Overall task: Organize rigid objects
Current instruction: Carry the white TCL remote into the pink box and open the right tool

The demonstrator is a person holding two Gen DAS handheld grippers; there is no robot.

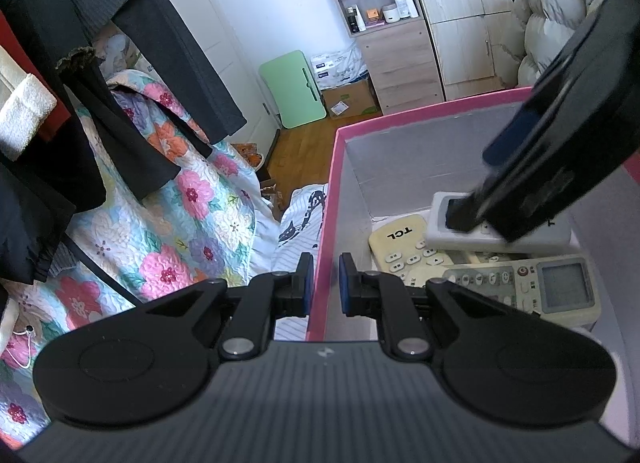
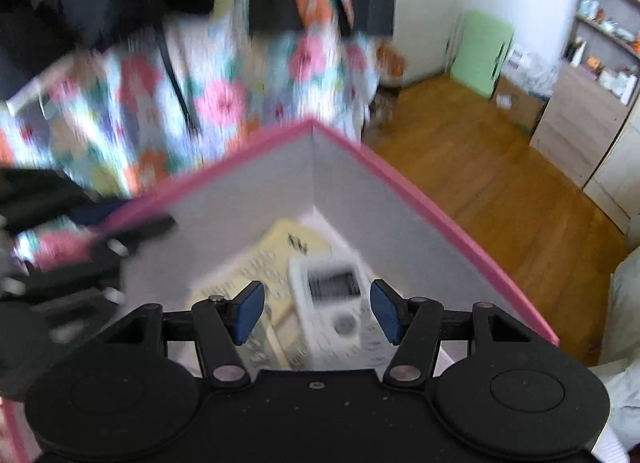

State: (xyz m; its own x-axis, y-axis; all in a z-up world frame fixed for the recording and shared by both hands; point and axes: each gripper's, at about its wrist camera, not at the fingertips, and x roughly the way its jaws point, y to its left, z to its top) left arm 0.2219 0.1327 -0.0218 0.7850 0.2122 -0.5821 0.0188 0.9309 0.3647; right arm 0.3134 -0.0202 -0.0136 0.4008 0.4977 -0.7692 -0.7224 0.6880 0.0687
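Setting: a bedroom, with a pink-rimmed box (image 1: 334, 167) standing on a bed spread with a floral quilt (image 1: 172, 223).
Left gripper (image 1: 323, 283): clenched on the box's near wall, one blue pad on each face of the pink edge.
Right gripper (image 2: 318, 313): reaching down into the box, jaws spread wide on either side of a white remote (image 2: 340, 311); the pads stand clear of its sides, so it is released.
White remote: lying screen-up on top of the other remotes, tilted across them; the left wrist view shows the right gripper's finger just over its end.
Other contents: a cream TCL remote (image 1: 400, 241) flat on the box floor, a grey-screened remote (image 1: 552, 283) beside it.
Background: wooden floor, a green folding board (image 1: 298, 89) against the wall, shelves with bottles.
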